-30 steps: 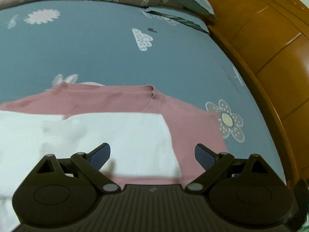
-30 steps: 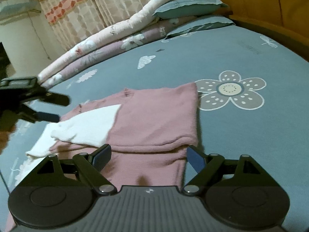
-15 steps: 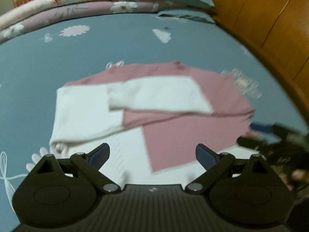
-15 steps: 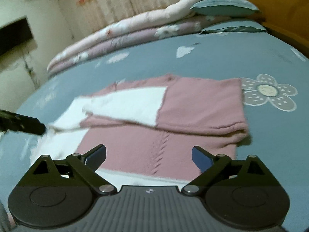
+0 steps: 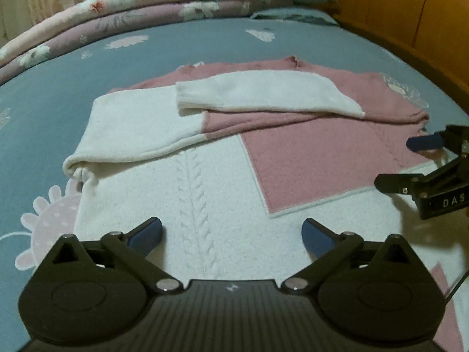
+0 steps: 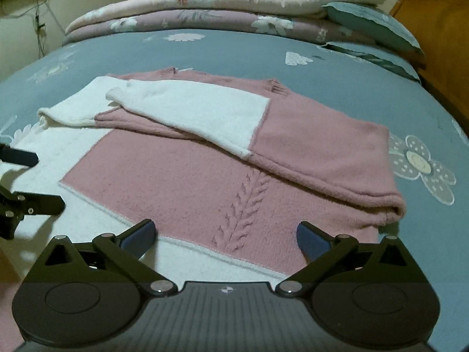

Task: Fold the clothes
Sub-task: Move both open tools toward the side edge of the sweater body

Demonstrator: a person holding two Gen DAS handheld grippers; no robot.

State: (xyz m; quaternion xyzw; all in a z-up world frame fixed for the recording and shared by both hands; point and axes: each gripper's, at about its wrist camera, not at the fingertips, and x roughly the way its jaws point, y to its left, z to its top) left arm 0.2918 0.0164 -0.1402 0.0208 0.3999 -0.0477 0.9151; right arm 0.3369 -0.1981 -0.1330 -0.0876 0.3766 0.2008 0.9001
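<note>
your left gripper (image 5: 231, 233) has its fingers (image 5: 146, 231) spreading apart with nothing gripped; only the white lower panel of the sweater (image 5: 222, 158) lies beneath the gap. your right gripper (image 6: 225, 236) is the same, fingers (image 6: 140, 234) widening and released, hanging over the pink panel near the hem with its cable-knit line. each gripper shows at the edge of the other's view, side by side over the near end of the garment.

the sweater lies flat on the bed (image 5: 146, 55), neck end away from you. both sleeves are already folded in across the chest: the pink-and-white one (image 6: 205, 114) crosses over on top, the white one (image 5: 132, 129) lies under it toward the left edge. what looks left is to bring the hem up toward the collar, maybe in two passes, then tidy the edges.

around it, the blue flowered sheet is bare near the sweater. rolled quilts (image 6: 205, 8) and pillows (image 6: 372, 20) sit at the far side, well apart, and the wooden headboard (image 5: 410, 6) runs along the right. nothing blocks the hem; the loose upper sleeve may slip when the body is lifted.
</note>
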